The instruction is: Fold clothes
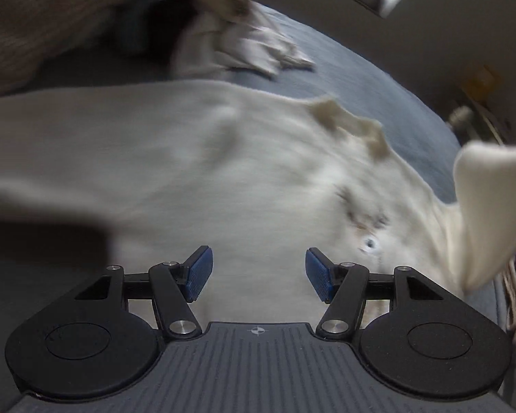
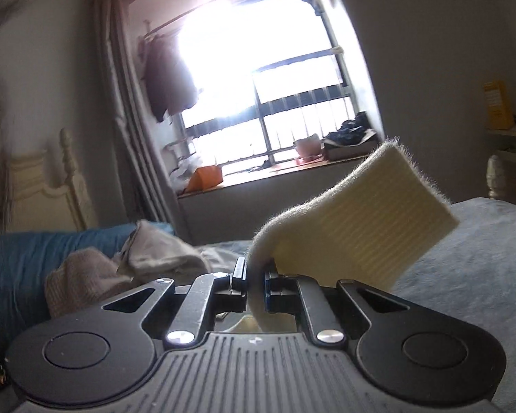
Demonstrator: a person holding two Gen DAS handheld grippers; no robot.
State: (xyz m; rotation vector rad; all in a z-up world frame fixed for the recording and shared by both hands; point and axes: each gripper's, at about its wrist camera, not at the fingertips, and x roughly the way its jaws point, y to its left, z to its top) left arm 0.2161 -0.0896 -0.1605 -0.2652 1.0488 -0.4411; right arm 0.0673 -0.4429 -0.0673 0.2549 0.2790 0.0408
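Sweater (image 1: 196, 158): cream knit, spread flat on the bed (image 1: 378, 79).
Right claw (image 2: 256, 280): clamped on its ribbed cuff (image 2: 364, 213), lifted off the bed.
Left claw (image 1: 258, 270): jaws apart, empty, above the sweater body.
Tip: keep the cuff taut, lay the sleeve straight across the sweater.

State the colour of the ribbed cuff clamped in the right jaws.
Cream ribbed cuff; right wrist view shows it best.

Left gripper (image 1: 259, 273): angled steeply downward, jaws standing apart, blue pads (image 1: 199, 272) facing each other with nothing between them, touching nothing. Linkage arms splayed outward.

Right gripper (image 2: 256, 277): held close to level, tipped slightly down. Jaws drawn nearly together, pinching a fold of cream knit sleeve (image 2: 357, 220); the cuff end stands up past the fingertips.
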